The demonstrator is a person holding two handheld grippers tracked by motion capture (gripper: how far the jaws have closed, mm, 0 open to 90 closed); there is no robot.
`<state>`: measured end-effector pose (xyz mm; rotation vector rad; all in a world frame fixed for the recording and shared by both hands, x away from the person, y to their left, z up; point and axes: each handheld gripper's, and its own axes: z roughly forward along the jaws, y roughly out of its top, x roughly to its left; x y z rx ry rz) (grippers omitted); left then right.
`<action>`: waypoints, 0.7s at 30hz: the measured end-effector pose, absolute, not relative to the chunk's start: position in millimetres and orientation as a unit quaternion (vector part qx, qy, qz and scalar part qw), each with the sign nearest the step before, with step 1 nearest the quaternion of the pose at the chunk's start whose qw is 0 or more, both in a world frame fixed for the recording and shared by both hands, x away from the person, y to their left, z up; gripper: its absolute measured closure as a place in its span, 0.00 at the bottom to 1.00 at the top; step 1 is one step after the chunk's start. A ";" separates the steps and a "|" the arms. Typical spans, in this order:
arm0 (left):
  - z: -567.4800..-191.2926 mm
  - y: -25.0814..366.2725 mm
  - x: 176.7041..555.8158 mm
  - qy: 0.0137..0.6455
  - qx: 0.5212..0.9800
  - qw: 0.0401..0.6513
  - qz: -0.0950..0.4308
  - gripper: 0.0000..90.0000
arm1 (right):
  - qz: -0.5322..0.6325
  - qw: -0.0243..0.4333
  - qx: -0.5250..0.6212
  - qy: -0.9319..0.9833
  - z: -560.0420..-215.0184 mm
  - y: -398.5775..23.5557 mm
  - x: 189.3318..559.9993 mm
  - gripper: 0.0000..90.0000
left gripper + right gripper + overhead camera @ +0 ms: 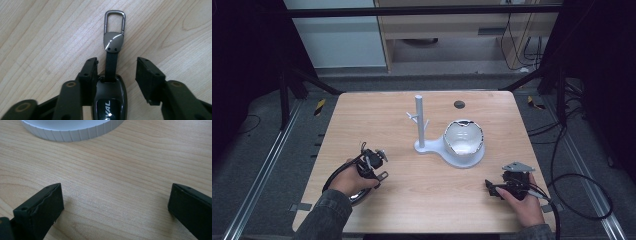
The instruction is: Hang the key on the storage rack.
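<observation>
- Now at lower centre of the left gripper view: dark key fob (110, 100) flat on the wooden table (412, 200), strap and metal clasp (114, 22) pointing to the top of the frame.
- Left gripper (116, 72) released, jaws spread either side of the fob; one jaw just beside its edge, the other apart.
- Right gripper (115, 202) released too, jaws wide over bare wood at lower right of the high view.
- White stand (420, 125) with its dish (462, 145) mid-table, well apart from the fob.
- Likely risk: uneven closing nudging the glossy fob sideways, or pinching just the strap and leaving the body dangling.
</observation>
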<state>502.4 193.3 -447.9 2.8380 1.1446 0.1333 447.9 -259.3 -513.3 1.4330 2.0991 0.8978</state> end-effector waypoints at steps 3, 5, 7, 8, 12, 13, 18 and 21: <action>-449.7 193.7 504.7 0.377 0.924 0.041 0.044 0.62 | 0.325 0.221 0.519 0.759 -513.3 -259.2 447.9 0.01; -450.1 193.8 505.2 0.377 0.924 0.041 0.043 0.64 | 0.325 0.221 0.519 0.759 -513.3 -259.3 447.9 0.01; -451.1 193.5 505.7 0.375 0.925 0.043 0.043 0.65 | 0.325 0.221 0.518 0.759 -513.3 -259.3 447.9 0.01; -451.3 193.4 505.8 0.374 0.926 0.042 0.042 0.66 | 0.325 0.221 0.518 0.760 -513.3 -259.3 448.0 0.01; -452.0 193.3 506.8 0.376 0.925 0.043 0.042 0.69 | 0.325 0.221 0.519 0.759 -513.3 -259.2 447.9 0.01; -452.4 193.0 507.0 0.375 0.925 0.042 0.041 0.70 | 0.325 0.221 0.518 0.759 -513.3 -259.3 447.9 0.01; -454.1 194.8 508.3 0.371 0.927 0.036 0.039 0.72 | 0.325 0.221 0.519 0.759 -513.3 -259.2 447.9 0.01; -455.1 195.5 508.9 0.369 0.928 0.031 0.039 0.73 | 0.325 0.222 0.518 0.759 -513.4 -259.3 448.0 0.01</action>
